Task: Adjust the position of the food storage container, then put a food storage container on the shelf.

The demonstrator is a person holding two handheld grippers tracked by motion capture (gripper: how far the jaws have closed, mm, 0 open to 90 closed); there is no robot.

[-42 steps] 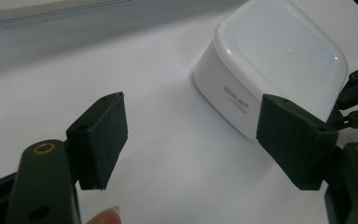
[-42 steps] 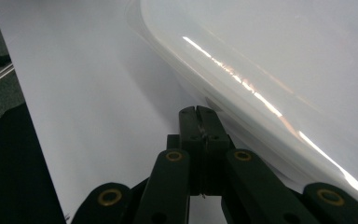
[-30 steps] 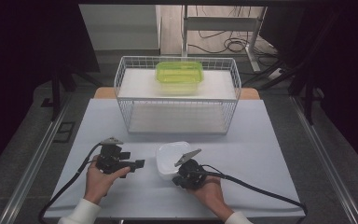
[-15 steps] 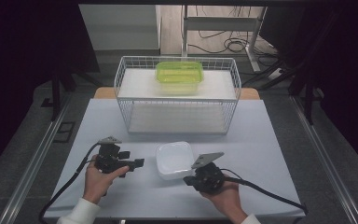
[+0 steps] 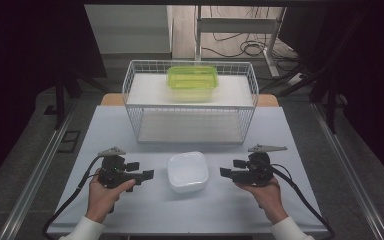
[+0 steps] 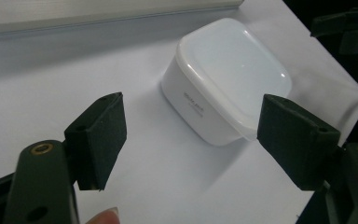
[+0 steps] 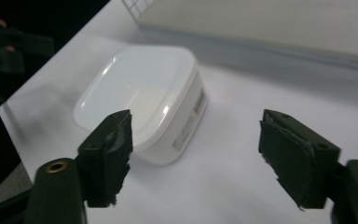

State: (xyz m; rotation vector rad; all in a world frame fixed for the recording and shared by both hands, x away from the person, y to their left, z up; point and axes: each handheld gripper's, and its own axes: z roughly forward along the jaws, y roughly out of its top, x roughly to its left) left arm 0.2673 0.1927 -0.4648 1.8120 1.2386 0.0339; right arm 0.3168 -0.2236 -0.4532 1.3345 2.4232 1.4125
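Note:
A white lidded container sits on the white table between my two grippers. My left gripper is to its left, open, jaws aimed at it, a short gap away. To the container's right, my right gripper also points at it; its jaws have just been opening and nothing is between them. In the left gripper view the container lies beyond the open left gripper. The right gripper view shows the container ahead and to the left of the open right gripper.
A white wire basket stands at the back middle of the table, with a green lidded container inside it at the rear. The table's front edge runs just behind my hands. Cables trail from both grippers.
My right gripper has pulled away to the right from the white container and its jaws have gone from shut to open. The container stays on the table. My left gripper has not moved.

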